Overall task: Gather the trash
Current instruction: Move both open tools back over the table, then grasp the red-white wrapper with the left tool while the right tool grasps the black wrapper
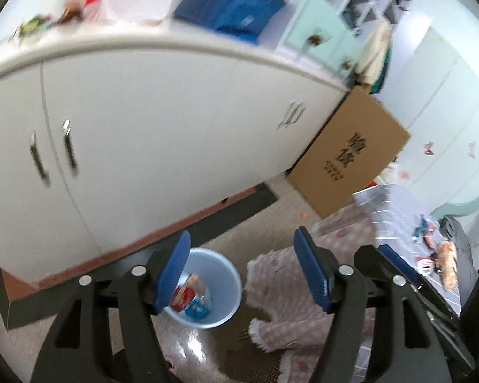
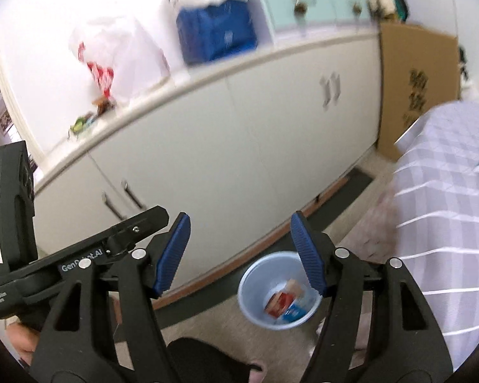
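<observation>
- the left hand-held gripper (image 1: 242, 274) is spread open with nothing between its blue pads; the right hand-held gripper (image 2: 241, 257) is likewise open and empty.
- the light blue bin (image 1: 226, 293) stands on the floor beside the white cabinet (image 1: 163, 121); inside it lie a red-and-white carton, a tan wrapper and a small blue packet, so some trash is already collected.
- more trash appears to remain: small wrappers (image 2: 83, 123) lie on the cabinet's top surface near a white plastic bag (image 2: 118, 57), well above the bin, and a few scraps (image 1: 437, 255) sit on the striped bed (image 2: 447, 191).
- risk: both views are smeared, so a fast reach toward the wrappers could misjudge their place and knock them off the edge or catch the plastic bag instead.
- risk: the bin is small and light-looking; a careless drop from this height could miss it or tip it.
- risk: a pink garment (image 1: 290, 287) lies just beside the bin and could be taken for trash or snag a finger.
- what the blue bag (image 2: 217, 33) holds cannot be told.
</observation>
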`<state>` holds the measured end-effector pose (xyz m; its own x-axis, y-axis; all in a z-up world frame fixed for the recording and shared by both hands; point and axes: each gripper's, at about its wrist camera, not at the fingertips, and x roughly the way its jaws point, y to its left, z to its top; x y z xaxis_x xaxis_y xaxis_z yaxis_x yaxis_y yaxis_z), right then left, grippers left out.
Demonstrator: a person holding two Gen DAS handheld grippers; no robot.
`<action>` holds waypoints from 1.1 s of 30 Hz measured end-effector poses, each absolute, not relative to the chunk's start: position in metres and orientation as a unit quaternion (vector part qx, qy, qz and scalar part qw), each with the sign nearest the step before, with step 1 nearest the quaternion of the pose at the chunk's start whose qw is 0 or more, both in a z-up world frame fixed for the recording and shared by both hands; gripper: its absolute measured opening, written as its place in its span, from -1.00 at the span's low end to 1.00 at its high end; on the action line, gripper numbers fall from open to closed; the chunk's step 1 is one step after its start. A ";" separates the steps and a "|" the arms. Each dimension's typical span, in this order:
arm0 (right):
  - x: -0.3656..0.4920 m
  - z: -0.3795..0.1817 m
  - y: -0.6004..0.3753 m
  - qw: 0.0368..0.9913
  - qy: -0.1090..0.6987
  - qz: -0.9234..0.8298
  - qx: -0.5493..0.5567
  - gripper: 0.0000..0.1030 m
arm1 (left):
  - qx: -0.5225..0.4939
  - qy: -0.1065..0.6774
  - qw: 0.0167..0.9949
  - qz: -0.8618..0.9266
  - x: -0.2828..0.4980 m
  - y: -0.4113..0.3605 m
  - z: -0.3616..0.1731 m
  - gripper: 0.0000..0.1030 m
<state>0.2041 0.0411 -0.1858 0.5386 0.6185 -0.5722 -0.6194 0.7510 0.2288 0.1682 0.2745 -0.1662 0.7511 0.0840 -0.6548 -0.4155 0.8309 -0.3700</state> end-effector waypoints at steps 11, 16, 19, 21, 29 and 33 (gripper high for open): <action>0.232 -0.143 -0.126 0.938 0.284 0.189 0.058 0.38 | -0.120 0.344 0.931 -0.027 0.240 0.115 -0.133 0.38; 0.251 -0.149 -0.208 0.944 0.296 0.112 0.096 0.43 | -0.051 0.366 0.921 -0.121 0.281 0.037 -0.140 0.38; 0.259 -0.157 -0.244 0.941 0.308 0.086 0.116 0.45 | -0.032 0.389 0.909 -0.149 0.304 0.003 -0.152 0.38; 0.260 -0.161 -0.257 0.940 0.311 0.076 0.121 0.46 | -0.018 0.395 0.905 -0.158 0.314 -0.015 -0.159 0.38; 0.277 -0.180 -0.278 0.932 0.330 0.071 0.134 0.47 | 0.036 0.406 0.899 -0.161 0.338 -0.048 -0.172 0.38; 0.279 -0.182 -0.278 0.929 0.333 0.073 0.140 0.47 | 0.078 0.412 0.895 -0.152 0.345 -0.061 -0.179 -0.05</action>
<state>0.2791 -0.2785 -0.1824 0.7672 0.2291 -0.5990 -0.0418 0.9499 0.3097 0.3449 -0.0609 -0.1792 0.6140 -0.2081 -0.7614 0.3372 0.9413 0.0146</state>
